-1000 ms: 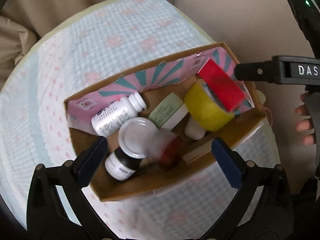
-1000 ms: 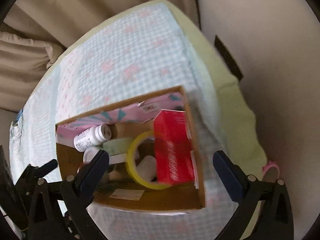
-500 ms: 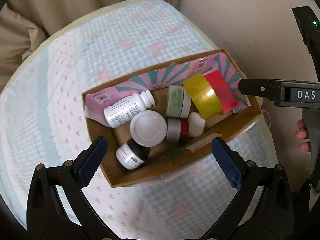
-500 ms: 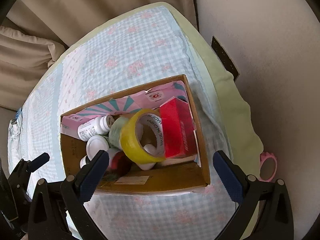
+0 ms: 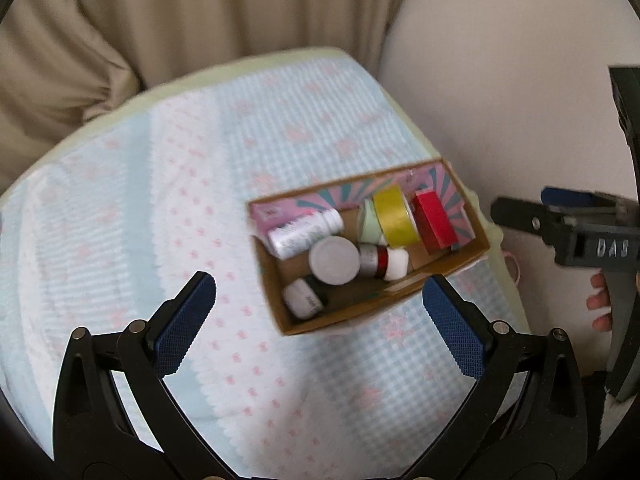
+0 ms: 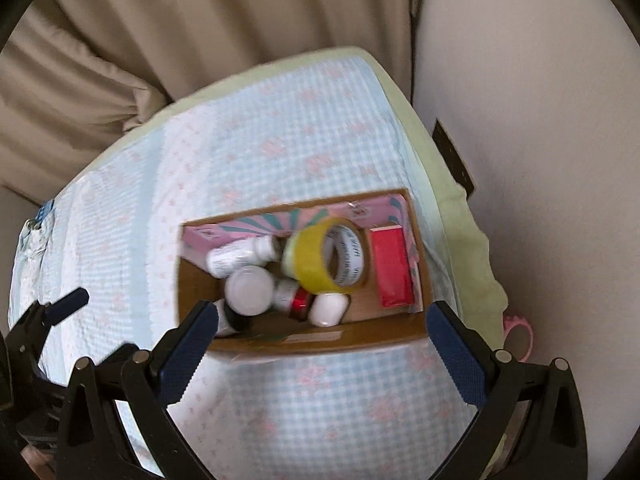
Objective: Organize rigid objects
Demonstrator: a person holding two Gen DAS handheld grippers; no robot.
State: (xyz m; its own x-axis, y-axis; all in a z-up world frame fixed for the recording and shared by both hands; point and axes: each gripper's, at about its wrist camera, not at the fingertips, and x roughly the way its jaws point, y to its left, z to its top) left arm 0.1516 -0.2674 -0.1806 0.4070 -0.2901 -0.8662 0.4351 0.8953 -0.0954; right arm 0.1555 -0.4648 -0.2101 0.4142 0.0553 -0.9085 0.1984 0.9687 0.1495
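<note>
A cardboard box stands on the checked cloth. In it lie a yellow tape roll, a red box, a white pill bottle, a white round lid, a small red-and-white bottle and a dark bottle. My left gripper is open and empty, above and short of the box. My right gripper is open and empty over the box's near wall.
The cloth-covered table has a pale green edge at the right, by a beige wall. Beige curtains hang behind. A pink ring lies past the right edge. The right gripper's body shows at right in the left view.
Both grippers have pulled up and back from the box, which looks smaller now. The tape roll and red box have settled inside it.
</note>
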